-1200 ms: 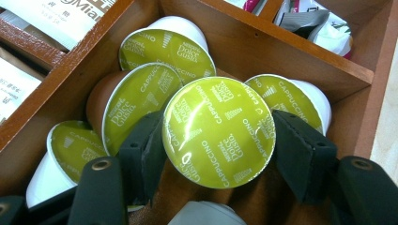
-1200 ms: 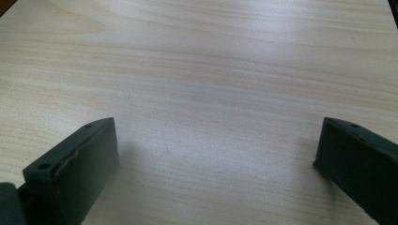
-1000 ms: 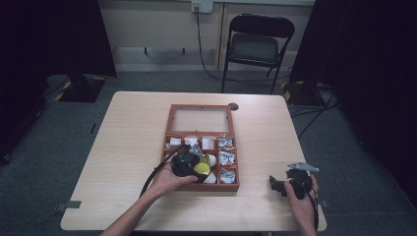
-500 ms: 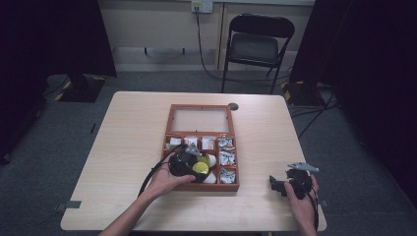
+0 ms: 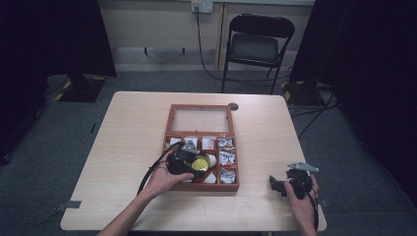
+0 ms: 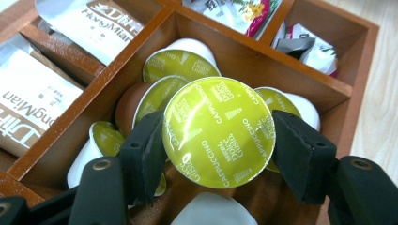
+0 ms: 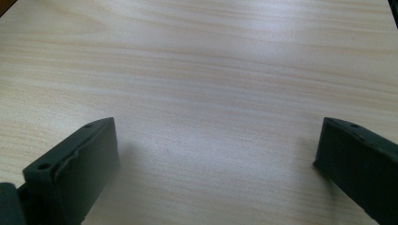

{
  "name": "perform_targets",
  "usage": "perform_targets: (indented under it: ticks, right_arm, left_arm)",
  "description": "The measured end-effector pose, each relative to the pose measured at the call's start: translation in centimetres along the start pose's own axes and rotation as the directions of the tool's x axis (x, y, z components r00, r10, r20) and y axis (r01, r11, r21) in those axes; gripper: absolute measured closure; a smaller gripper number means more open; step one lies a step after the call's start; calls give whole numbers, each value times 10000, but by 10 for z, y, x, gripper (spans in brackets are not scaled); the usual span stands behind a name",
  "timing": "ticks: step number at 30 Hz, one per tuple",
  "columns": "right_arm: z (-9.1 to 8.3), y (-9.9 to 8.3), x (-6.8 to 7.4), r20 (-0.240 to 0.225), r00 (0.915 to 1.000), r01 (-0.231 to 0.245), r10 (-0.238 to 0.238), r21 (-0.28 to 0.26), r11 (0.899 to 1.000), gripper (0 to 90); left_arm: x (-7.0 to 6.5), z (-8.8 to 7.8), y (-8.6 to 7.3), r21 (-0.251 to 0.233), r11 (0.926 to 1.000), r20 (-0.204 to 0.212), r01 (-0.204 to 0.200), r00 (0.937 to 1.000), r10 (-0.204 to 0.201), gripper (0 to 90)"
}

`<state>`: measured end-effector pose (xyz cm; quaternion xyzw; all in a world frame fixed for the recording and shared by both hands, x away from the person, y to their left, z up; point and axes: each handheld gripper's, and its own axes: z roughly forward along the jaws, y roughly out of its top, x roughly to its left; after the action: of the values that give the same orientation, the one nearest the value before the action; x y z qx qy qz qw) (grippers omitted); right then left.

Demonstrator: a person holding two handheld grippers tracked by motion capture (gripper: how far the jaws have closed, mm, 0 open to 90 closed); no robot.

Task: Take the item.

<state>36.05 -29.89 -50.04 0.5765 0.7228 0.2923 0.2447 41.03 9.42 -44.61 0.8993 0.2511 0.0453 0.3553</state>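
Left tool: my left tool (image 6: 218, 140) is clamped on a round coffee capsule with a shiny yellow-green foil lid printed "Cappuccino" (image 6: 218, 131); one black jaw presses each side of its rim.
Capsule position: I hold it just above a compartment of the reddish-brown wooden box with dividers (image 6: 244, 51), lid facing my camera.
Same compartment: more capsules with yellow-green foil lids (image 6: 180, 63) lie below, white-bodied ones and one brown-bodied, some tilted on their sides.
Neighbouring compartments: flat white sachets with dark lettering (image 6: 26, 101) fill the ones to the left in my left tool's view; a packet with a pink and yellow print (image 6: 244, 11) and crumpled grey-and-white packets (image 6: 309, 44) sit in those beyond.
High view: my left hand (image 5: 164, 179) reaches over the box's near edge, the left tool (image 5: 189, 160) over its front middle part.
Box lid: a glass-panelled wooden lid (image 5: 200, 119) lies open behind the compartments.
Right tool: my right tool (image 7: 216, 154) has its jaws wide apart with nothing between them, resting low over the pale wood-grain counter (image 7: 211, 70).
Right tool location: near the counter's front right corner (image 5: 290, 184), well apart from the box.
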Motion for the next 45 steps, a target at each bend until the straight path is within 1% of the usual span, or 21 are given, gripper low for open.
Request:
perform_targets:
  ticks: [2, 11, 12, 14, 15, 17, 19, 20, 23, 27, 30, 33, 37, 45]
  right_arm:
    - [0, 0, 0, 3, 10000, 13, -13, 5, 10000, 0]
    - [0, 0, 0, 2, 10000, -9, 9, -2, 10000, 0]
    - [0, 0, 0, 1, 10000, 1, -1, 0, 10000, 0]
    - [0, 0, 0, 1, 10000, -3, 3, 0, 10000, 0]
    - [0, 0, 0, 1, 10000, -3, 3, 0, 10000, 0]
    - [0, 0, 0, -1, 10000, 1, -1, 0, 10000, 0]
    - [0, 0, 0, 1, 10000, -9, 9, -3, 10000, 0]
    - [0, 0, 0, 0, 10000, -7, 7, -2, 10000, 0]
    - [0, 0, 0, 1, 10000, -9, 9, -2, 10000, 0]
    - [0, 0, 0, 0, 10000, 1, -1, -1, 10000, 0]
    - [0, 0, 0, 1, 10000, -6, 6, -4, 10000, 0]
    - [0, 0, 0, 1, 10000, -6, 6, -3, 10000, 0]
    - [0, 0, 0, 0, 10000, -3, 3, 2, 10000, 0]
    - [0, 0, 0, -1, 10000, -1, 1, 0, 10000, 0]
  left_arm:
    - [-1, -1, 0, -145, 9999, -1, 30, 10000, -30, 380]
    - [-2, -7, 1, -465, 9989, 12, 51, 10000, -51, 380]
    - [-2, -8, 2, -464, 9989, 47, -4, 10000, 6, 380]
    - [-2, -10, 2, -647, 9978, 228, 120, 9997, -105, 380]
    - [-2, -10, 2, -647, 9978, 228, 120, 9997, -105, 380]
    - [-1, -12, 3, -832, 9962, 524, 268, 9984, -225, 380]
    - [-3, -14, 4, -848, 9962, 398, 195, 9991, -161, 380]
    - [-3, -16, 5, -954, 9952, 463, 222, 9988, -179, 380]
    - [-3, -17, 5, -1020, 9945, 412, 232, 9990, -191, 380]
    - [-1, -20, 5, -948, 9952, 314, 231, 9993, -202, 381]
    - [-1, -22, 5, -1095, 9937, 310, 237, 9993, -204, 381]
    - [-1, -24, 6, -1087, 9939, 305, 190, 9994, -157, 381]
    - [-2, -27, 7, -1224, 9924, 343, 141, 9994, -100, 382]
    - [-1, -32, 7, -1278, 9917, 294, 102, 9995, -65, 381]
